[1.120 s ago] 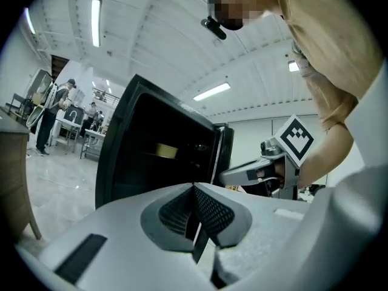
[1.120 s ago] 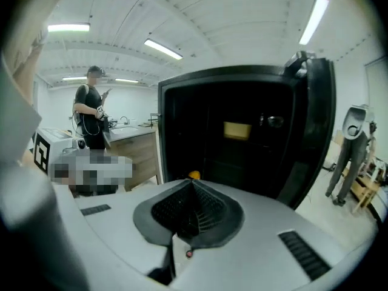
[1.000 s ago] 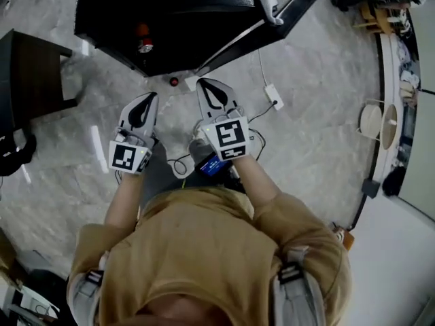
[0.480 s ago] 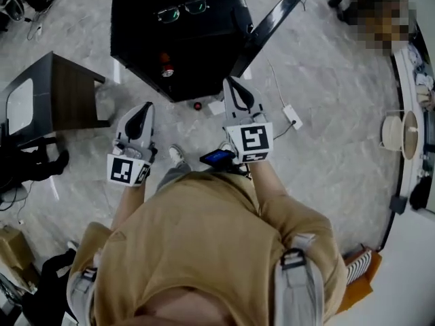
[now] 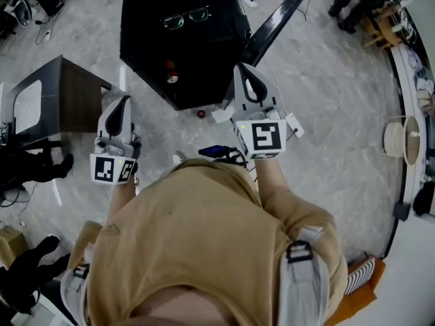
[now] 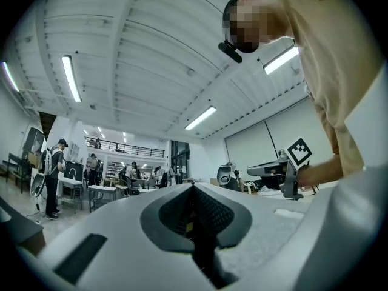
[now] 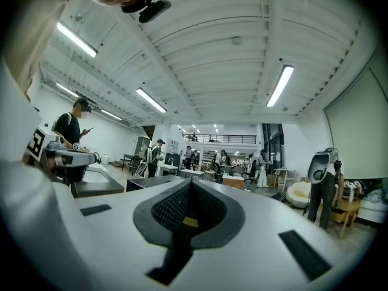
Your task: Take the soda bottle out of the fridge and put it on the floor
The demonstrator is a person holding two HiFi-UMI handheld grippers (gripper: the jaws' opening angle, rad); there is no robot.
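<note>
The black fridge (image 5: 183, 46) stands on the floor ahead of me with its door (image 5: 272, 27) swung open to the right. A soda bottle (image 5: 171, 72) with a red label shows in the dark opening at the fridge's near side. My right gripper (image 5: 246, 71) is shut and empty, its tip by the lower end of the open door. Left of the fridge, beside the side table, my left gripper (image 5: 118, 104) is also shut and empty. In both gripper views the jaws (image 6: 194, 188) (image 7: 191, 183) meet with nothing between them and point into the hall.
A dark wooden side table (image 5: 64, 97) stands at the left. A small red object (image 5: 200, 113) lies on the floor just before the fridge. Eyeglasses (image 5: 185, 17) rest on the fridge top. A white power strip (image 5: 293, 122) with its cable lies right of the right gripper. Round wicker pieces (image 5: 401, 138) sit at the far right.
The fridge has slid lower and nearer the centre of the head view. The left gripper moved left, away from the right one. The right gripper moved up beside the open door. Both stayed shut.
</note>
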